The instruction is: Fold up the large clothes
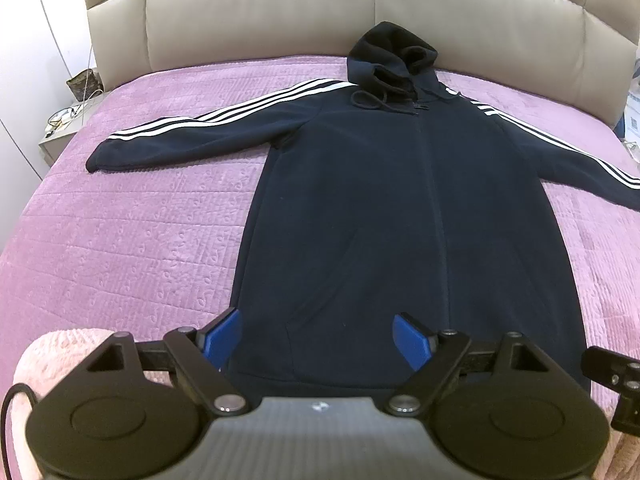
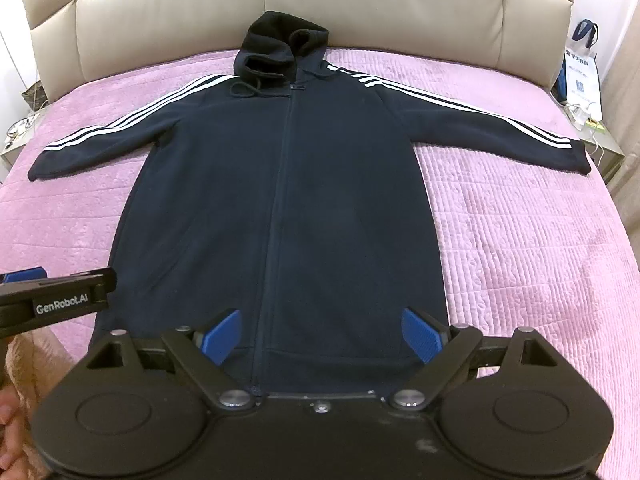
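A long navy zip hoodie (image 1: 384, 200) with white sleeve stripes lies flat, front up, on the pink bedspread, sleeves spread out and hood toward the headboard. It also shows in the right wrist view (image 2: 280, 200). My left gripper (image 1: 318, 338) is open and empty, above the hem's left part. My right gripper (image 2: 322, 338) is open and empty, above the hem's right part. The left gripper's body shows at the left edge of the right wrist view (image 2: 56, 304).
The pink quilted bedspread (image 1: 120, 240) covers the bed. A beige padded headboard (image 2: 360, 4) stands behind it. Nightstands with cables and small items flank the bed on the left (image 1: 60, 128) and right (image 2: 600, 140). A white bag (image 2: 582, 72) stands at the right.
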